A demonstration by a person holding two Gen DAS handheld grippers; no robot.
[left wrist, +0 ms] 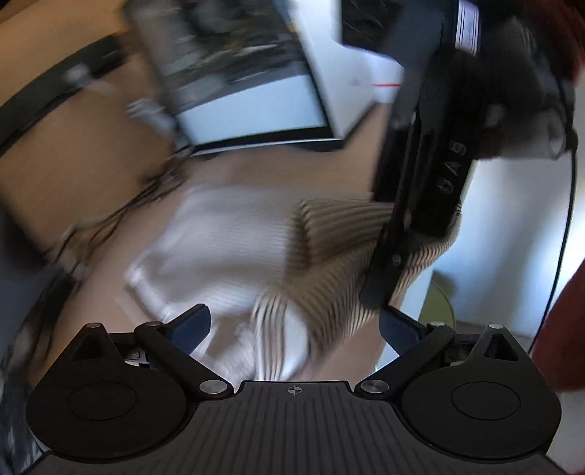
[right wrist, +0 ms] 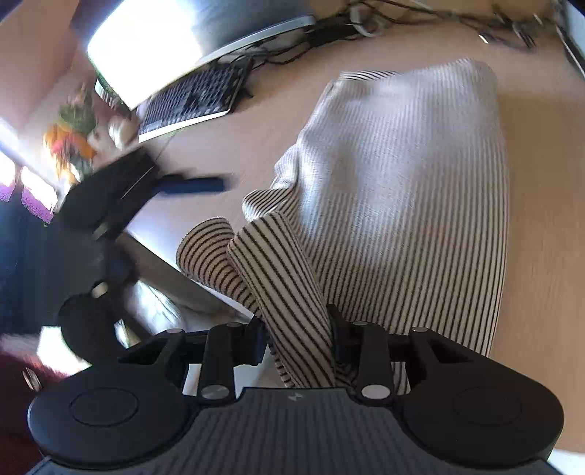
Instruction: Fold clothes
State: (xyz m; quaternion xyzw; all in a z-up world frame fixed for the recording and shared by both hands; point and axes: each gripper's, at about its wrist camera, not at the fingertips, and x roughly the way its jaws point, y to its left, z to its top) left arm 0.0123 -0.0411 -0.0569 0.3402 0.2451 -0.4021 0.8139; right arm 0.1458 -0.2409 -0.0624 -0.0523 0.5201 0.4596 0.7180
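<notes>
Striped knit garment point(right wrist: 402, 175) lies bunched on the wooden counter point(right wrist: 541, 219), its near end trailing toward the counter's near edge. Not folded yet: body is rumpled, a rolled sleeve or hem point(right wrist: 278, 270) is lifted off the pile, no clean fold lines visible. Judged early stage; flattening and all folds look still to do.

Right hand-held gripper point(right wrist: 298, 343) is clamped on that striped roll, fabric pinched between both jaws and running up from them into the main pile. In the left wrist view the same gripper point(left wrist: 373, 292) comes down onto the cloth's right side.

Left hand-held gripper point(left wrist: 292, 329) has jaws spread wide, nothing between them; garment point(left wrist: 256, 234) sits just ahead and below, not touched. View is motion-blurred.

Further out: keyboard point(right wrist: 193, 98) and monitor point(right wrist: 175, 40) at the far side, tangled cables point(right wrist: 420, 14) along the far edge.
</notes>
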